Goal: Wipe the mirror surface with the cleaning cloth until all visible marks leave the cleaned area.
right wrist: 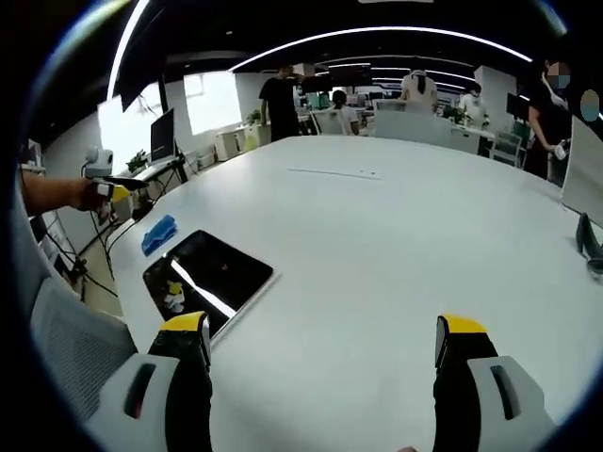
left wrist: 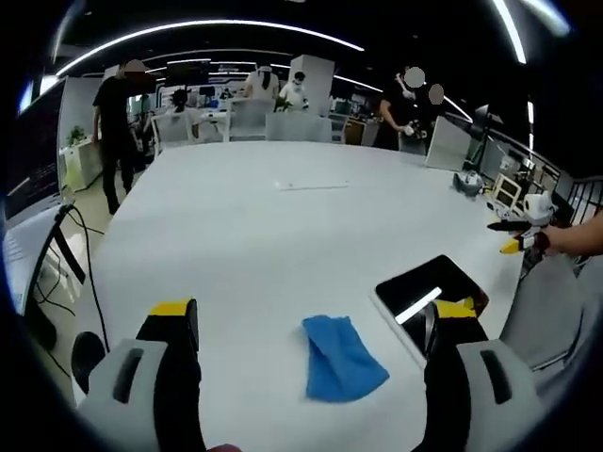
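**Cloth not yet picked up; mirror waits unwiped**

The mirror (right wrist: 209, 276), a dark rectangular pane in a pale frame, lies flat on the white bench (right wrist: 396, 235) near its edge and reflects a bright ceiling strip. Small pale marks sit on its near corner in the right gripper view. The blue cleaning cloth (left wrist: 340, 358) lies crumpled on the bench just beside the mirror, apart from it.

The left hand-held gripper (left wrist: 316, 320) hovers above the bench with its jaws spread wide, the cloth lying between them and a little ahead. The right hand-held gripper (right wrist: 322, 339) also has its jaws wide apart and holds nothing; the mirror lies ahead to its left.

The step in hand appears to be the reach for the cloth, so wiping has not begun. The next move likely calls for lowering the left jaws over the cloth and closing on a fold, then carrying it onto the glass.

Around them, a thin pale strip (left wrist: 311, 186) lies far off mid-bench, and people stand among desks beyond. Nothing blocks the cloth.
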The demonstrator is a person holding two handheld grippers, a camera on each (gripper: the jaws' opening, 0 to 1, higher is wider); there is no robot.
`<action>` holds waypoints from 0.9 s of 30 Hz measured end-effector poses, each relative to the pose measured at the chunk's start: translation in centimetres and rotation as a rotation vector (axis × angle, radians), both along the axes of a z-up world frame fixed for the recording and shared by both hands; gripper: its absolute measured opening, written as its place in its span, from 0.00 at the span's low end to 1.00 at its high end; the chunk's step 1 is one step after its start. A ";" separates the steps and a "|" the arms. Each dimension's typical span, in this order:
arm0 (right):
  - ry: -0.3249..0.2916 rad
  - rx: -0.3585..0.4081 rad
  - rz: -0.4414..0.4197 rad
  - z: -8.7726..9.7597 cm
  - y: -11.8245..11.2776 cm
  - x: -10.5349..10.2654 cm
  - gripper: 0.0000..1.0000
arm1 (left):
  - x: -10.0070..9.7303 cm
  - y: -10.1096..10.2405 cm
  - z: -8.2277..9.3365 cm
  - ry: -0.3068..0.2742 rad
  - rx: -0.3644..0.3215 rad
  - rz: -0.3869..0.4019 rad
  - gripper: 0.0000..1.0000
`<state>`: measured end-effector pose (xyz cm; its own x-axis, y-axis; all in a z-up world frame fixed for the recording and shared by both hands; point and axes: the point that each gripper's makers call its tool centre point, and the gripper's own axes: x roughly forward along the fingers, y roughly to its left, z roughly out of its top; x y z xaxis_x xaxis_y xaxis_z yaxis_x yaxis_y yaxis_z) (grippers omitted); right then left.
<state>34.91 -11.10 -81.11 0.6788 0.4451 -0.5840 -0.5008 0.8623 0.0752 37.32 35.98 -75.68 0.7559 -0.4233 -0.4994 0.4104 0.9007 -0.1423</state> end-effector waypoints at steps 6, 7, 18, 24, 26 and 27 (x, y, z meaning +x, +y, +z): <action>0.007 0.011 0.019 -0.1 0.4 0.1 0.99 | 0.2 0.5 0.1 0.020 -0.004 -0.005 0.99; 0.010 0.007 0.024 -0.2 0.5 0.0 0.99 | 0.3 0.7 0.1 0.019 -0.005 0.000 0.99; 0.023 -0.041 0.125 -0.7 1.3 -1.4 0.99 | 0.4 0.8 0.2 0.016 0.002 0.012 0.99; 0.031 -0.028 0.123 -0.9 1.4 -1.6 0.99 | 0.4 0.9 0.1 0.020 0.002 0.012 0.99; 0.032 -0.025 0.120 -0.9 1.5 -1.7 0.99 | 0.4 0.9 0.0 0.022 0.000 0.010 0.99; 0.032 -0.025 0.119 -0.9 1.5 -1.7 0.99 | 0.4 0.9 -0.1 0.022 0.000 0.008 0.99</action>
<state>33.19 -9.63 -81.96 0.6029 0.5067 -0.6163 -0.5977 0.7985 0.0718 37.77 36.87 -75.76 0.7481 -0.4171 -0.5161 0.3996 0.9041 -0.1515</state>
